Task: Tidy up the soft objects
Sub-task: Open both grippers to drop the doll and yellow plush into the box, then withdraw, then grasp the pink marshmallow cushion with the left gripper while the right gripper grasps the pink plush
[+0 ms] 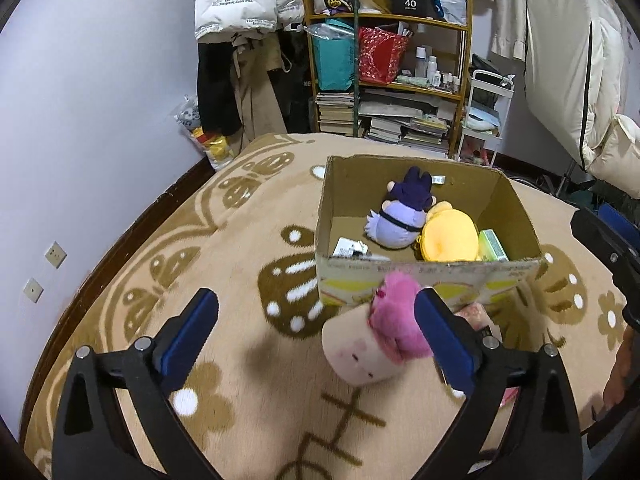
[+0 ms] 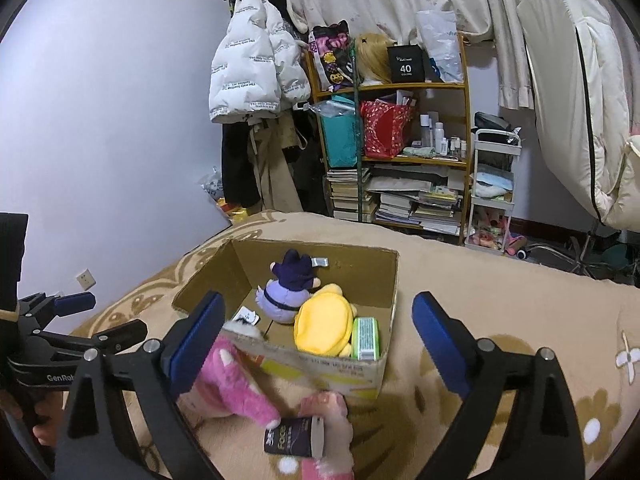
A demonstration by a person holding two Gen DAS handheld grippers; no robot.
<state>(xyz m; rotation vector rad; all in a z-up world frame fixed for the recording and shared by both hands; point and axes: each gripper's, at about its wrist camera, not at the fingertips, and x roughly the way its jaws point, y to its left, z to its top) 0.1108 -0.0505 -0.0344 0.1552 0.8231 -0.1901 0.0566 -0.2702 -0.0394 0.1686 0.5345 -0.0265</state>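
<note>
A pink plush toy (image 1: 376, 340) with a cream snout lies on the patterned blanket against the front of a cardboard box (image 1: 424, 276). My left gripper (image 1: 316, 300) stands open around it; the toy is close to the right finger, with a wide gap to the left one. In the right wrist view the same pink toy (image 2: 236, 384) is partly hidden behind the left finger of my open right gripper (image 2: 319, 304), which has nothing between its pads. Inside the box (image 2: 320, 368) lie a purple plush (image 2: 284, 296), a yellow plush (image 2: 324, 328) and a green pack (image 2: 366, 338).
A dark labelled card (image 2: 294, 436) rests on a paler pink piece at the bottom. A loaded wooden shelf (image 1: 400, 80), hanging jackets (image 1: 240, 0) and a white cart (image 1: 484, 120) stand beyond the bed. A purple wall (image 1: 100, 100) runs along the left.
</note>
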